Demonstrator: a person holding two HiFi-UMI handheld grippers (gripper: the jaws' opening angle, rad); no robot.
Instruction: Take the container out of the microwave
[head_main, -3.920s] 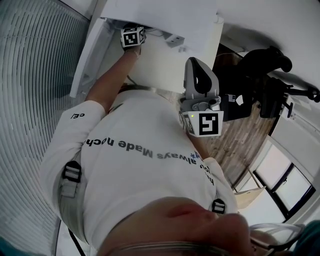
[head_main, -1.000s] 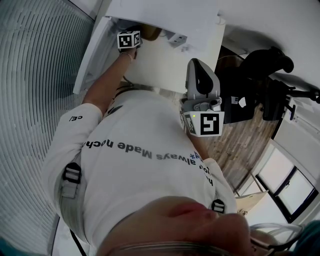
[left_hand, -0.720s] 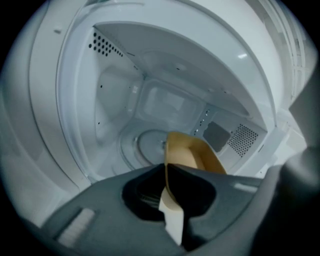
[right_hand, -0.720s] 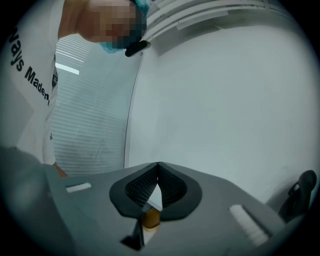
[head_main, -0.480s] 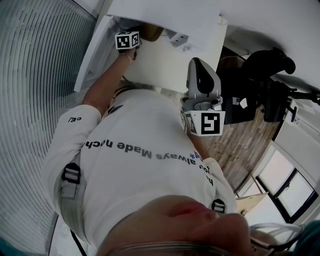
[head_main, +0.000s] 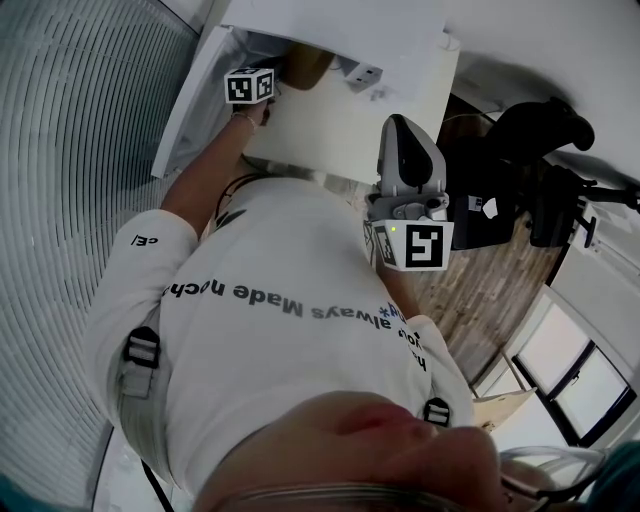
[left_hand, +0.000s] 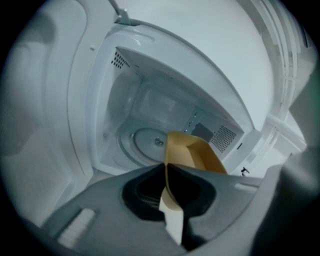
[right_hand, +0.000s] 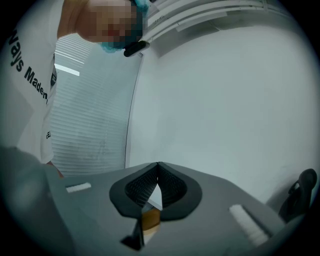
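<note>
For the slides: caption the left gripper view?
Left claw shut on the tan container at the open microwave.

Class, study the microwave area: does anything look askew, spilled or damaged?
Only the tan container: the left tongs pinch one wall, so it seems to hang askew before the open microwave. No spill or damage shows.
</note>
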